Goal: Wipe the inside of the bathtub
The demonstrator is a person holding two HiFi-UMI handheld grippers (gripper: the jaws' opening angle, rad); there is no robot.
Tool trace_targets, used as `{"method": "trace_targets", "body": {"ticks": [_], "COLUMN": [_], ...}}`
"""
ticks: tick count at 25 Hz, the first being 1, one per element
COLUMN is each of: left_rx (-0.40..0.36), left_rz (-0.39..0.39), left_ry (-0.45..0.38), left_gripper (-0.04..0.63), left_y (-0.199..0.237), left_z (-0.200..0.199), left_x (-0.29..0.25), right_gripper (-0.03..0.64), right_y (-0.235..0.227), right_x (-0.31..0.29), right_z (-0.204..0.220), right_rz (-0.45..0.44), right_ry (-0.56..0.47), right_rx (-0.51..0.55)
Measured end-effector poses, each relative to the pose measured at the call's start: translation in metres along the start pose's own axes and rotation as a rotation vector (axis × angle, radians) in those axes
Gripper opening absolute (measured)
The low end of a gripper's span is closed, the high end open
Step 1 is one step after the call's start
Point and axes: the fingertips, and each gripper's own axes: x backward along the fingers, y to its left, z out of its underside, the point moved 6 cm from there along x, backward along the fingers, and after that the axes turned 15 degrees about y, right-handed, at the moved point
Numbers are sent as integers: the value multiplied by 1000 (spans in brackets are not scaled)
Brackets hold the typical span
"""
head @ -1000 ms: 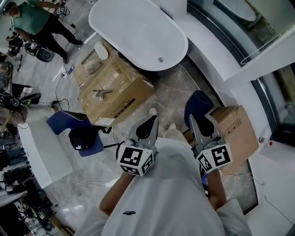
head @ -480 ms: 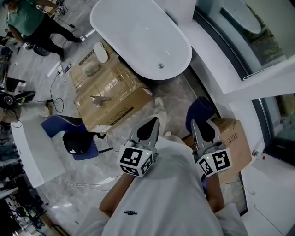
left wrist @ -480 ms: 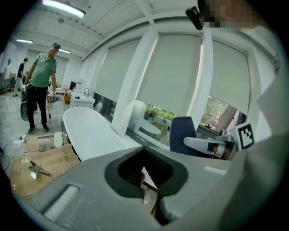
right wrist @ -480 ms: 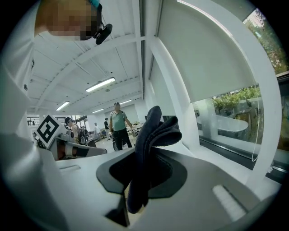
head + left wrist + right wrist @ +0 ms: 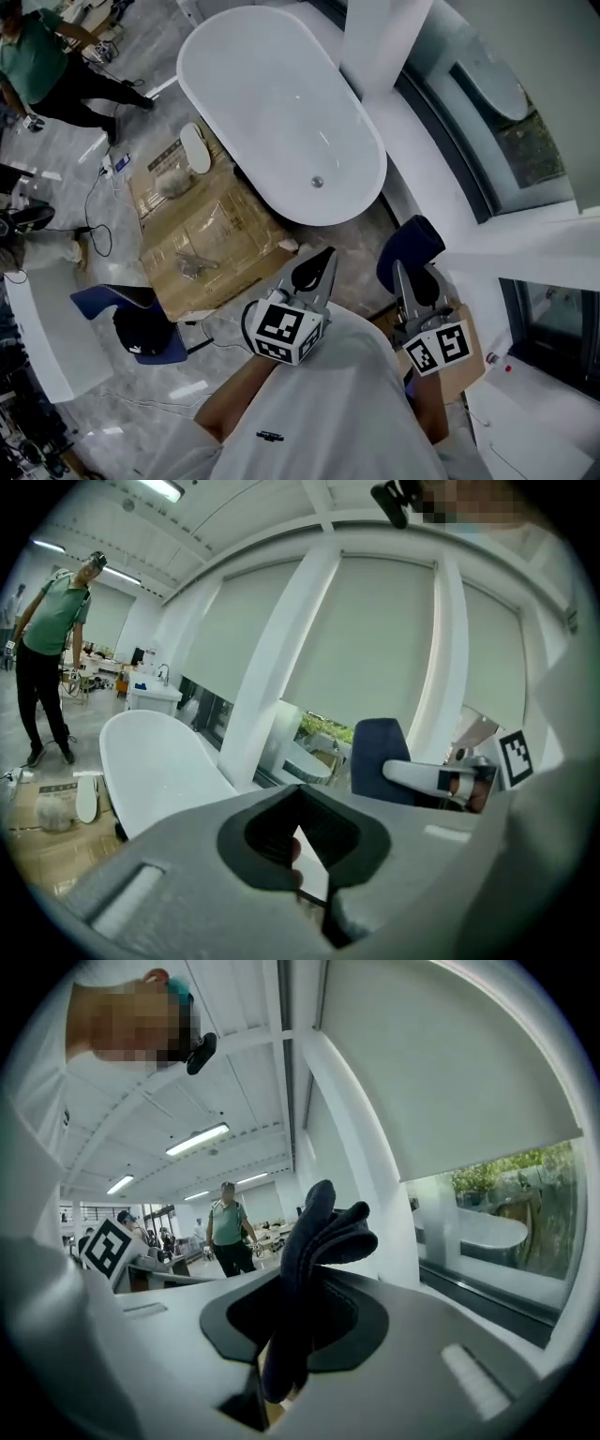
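Your right hand-held gripper (image 5: 405, 274) is clenched on the cloth (image 5: 409, 246), with loose folds standing past the jaws. The cloth hangs just outside the tub (image 5: 272, 103), off its drain end. Your left hand-held gripper (image 5: 321, 262) is closed on nothing, also short of the tub. Expect the cloth to be light, soft and limp. Grip it mid-bunch so a broad pad meets the slick tub wall.
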Motion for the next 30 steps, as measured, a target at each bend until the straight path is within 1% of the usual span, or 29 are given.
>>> {"method": "trace_targets", "body": {"ticks": [3, 6, 8, 12, 15, 19, 23, 30], "left_rx": [-5, 7, 30, 68, 101, 140, 183, 272], "left_rz": [12, 21, 26, 16, 3, -40, -110, -235], "left_ry": [-1, 8, 12, 17, 22, 17, 10, 0], "left_gripper": [0, 0, 0, 0, 0, 0, 0, 0], "left_y": [26, 52, 69, 101, 112, 131, 151, 165], "left_z": [-31, -52, -61, -73, -78, -90, -104, -149], "left_x": [-22, -40, -52, -75, -86, -98, -116, -173], "right_gripper": [61, 61, 61, 61, 61, 61, 61, 61], "right_y": [-14, -25, -32, -42, -51, -66, -88, -153], "right_x": [-37, -73, -94, -129, -145, -178, -216, -285], "right_z": [-29, -51, -61, -79, -84, -95, -108, -146], "right_rz": [15, -25, -49, -51, -57, -99, -165, -316], "right_ry": [9, 2, 13, 42, 88, 117, 145, 223], "right_rx": [24, -39, -64, -38, -30, -24, -6, 44]}}
